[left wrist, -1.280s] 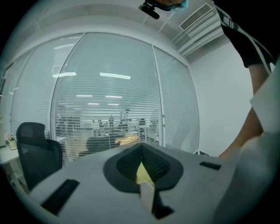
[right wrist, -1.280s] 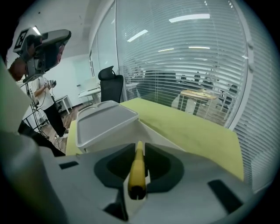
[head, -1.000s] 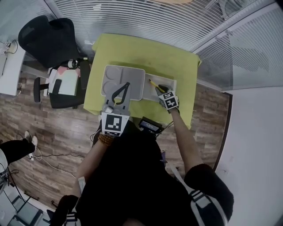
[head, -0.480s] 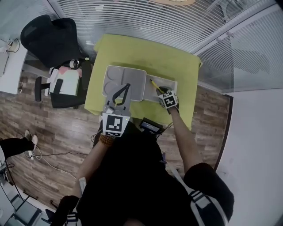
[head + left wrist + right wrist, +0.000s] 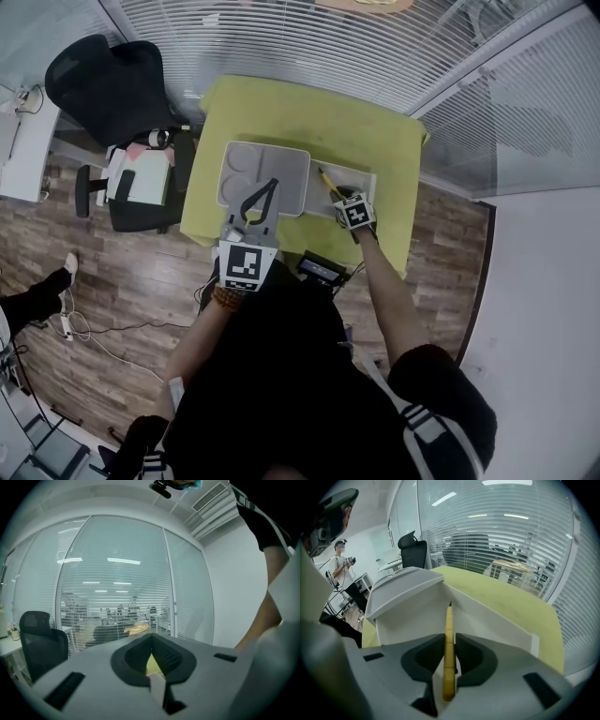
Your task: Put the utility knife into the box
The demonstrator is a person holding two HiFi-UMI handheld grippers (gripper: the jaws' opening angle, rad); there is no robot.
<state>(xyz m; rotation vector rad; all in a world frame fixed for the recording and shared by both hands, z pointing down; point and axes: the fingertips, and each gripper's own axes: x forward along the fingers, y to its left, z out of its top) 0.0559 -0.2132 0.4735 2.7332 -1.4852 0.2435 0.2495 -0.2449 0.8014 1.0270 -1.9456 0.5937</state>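
Overhead, in the head view: green bench (image 5: 281,108) at upper centre, carrying a grey lid (image 5: 244,159) left of a white box (image 5: 361,174). Left gripper view: left hand-held gripper (image 5: 151,637) with jaws together, empty. Right gripper view: right hand-held gripper (image 5: 449,637) clamped on the yellow utility knife (image 5: 449,620), tip over the box (image 5: 487,616) at frame centre.

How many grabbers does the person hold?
2. The left gripper is shut and empty, by the gray tray. The right gripper grips the yellow knife at the white box.
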